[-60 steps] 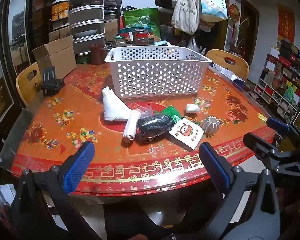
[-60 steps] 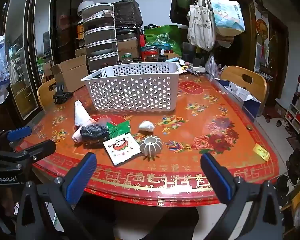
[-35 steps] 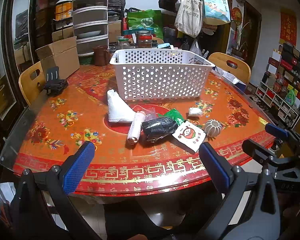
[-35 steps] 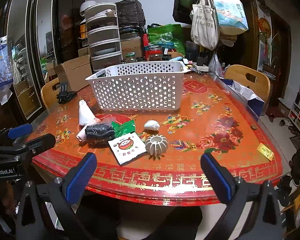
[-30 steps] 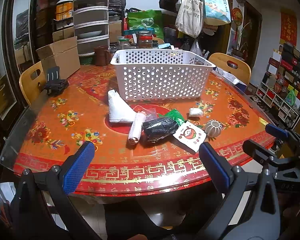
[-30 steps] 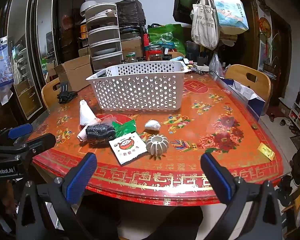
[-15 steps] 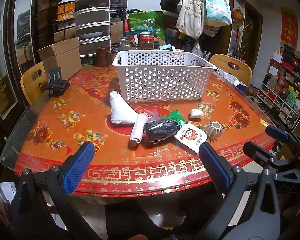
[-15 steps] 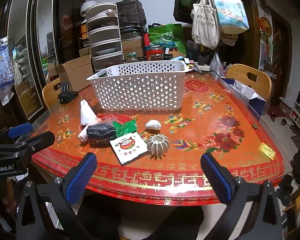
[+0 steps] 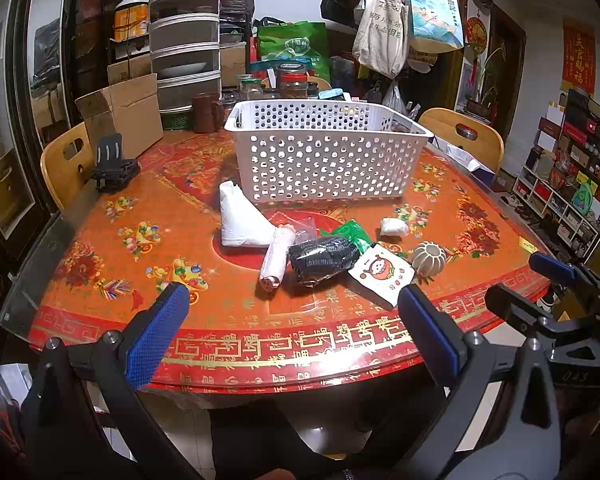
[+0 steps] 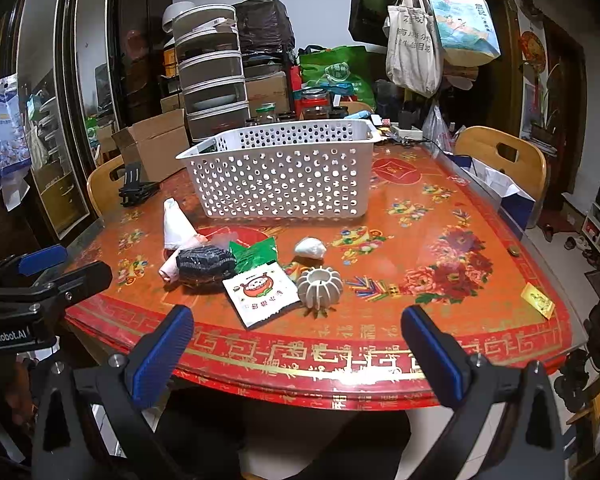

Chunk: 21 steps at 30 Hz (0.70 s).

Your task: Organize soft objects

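Note:
A white perforated basket (image 9: pixel 324 152) (image 10: pixel 280 172) stands on the red round table (image 9: pixel 140 248). In front of it lie soft things: a white folded bag (image 9: pixel 240 220), a white roll (image 9: pixel 274 258), a black bundle (image 9: pixel 322 256) (image 10: pixel 204 262), a green packet (image 9: pixel 352 234), a white cartoon pouch (image 9: pixel 382 274) (image 10: pixel 260 292), a small white wad (image 9: pixel 392 227) and a ribbed grey ball (image 9: pixel 428 258) (image 10: pixel 320 286). My left gripper (image 9: pixel 292 332) and right gripper (image 10: pixel 296 354) are open and empty, held before the table's near edge.
A black phone stand (image 9: pixel 112 168) sits at the table's left. Wooden chairs (image 9: pixel 464 136) stand around it. A cardboard box (image 9: pixel 124 112), stacked drawers (image 9: pixel 184 56), jars and hanging bags (image 9: pixel 384 28) crowd the far side.
Both grippers have drifted slightly toward the table and up; the view has shifted a little. Nothing on the table has moved.

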Tool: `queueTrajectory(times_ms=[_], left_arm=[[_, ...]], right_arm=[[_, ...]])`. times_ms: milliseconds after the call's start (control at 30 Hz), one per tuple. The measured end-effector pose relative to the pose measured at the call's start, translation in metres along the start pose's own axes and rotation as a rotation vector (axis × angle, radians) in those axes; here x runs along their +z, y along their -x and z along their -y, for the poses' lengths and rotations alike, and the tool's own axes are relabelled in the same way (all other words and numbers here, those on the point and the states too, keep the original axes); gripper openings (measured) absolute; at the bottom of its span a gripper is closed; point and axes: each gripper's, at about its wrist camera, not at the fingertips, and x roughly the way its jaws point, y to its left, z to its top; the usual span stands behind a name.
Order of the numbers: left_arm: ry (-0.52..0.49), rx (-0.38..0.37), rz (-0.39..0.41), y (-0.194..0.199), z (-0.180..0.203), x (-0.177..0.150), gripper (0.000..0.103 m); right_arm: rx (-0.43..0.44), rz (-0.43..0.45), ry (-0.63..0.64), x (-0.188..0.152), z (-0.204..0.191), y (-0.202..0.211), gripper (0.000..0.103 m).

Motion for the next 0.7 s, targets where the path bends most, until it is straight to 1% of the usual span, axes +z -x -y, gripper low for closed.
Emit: queueTrajectory(times_ms=[600, 700], left_arm=[[0.001, 0.001, 0.001, 0.0001, -0.0007, 0.0, 0.103], [0.004, 0.008, 0.024, 0.0027, -0.0023, -0.0002, 0.103]], right_arm=[[0.008, -0.002, -0.001, -0.0001, -0.0005, -0.0005, 0.103], [0.015, -0.002, -0.003, 0.0, -0.0004, -0.0008, 0.103]])
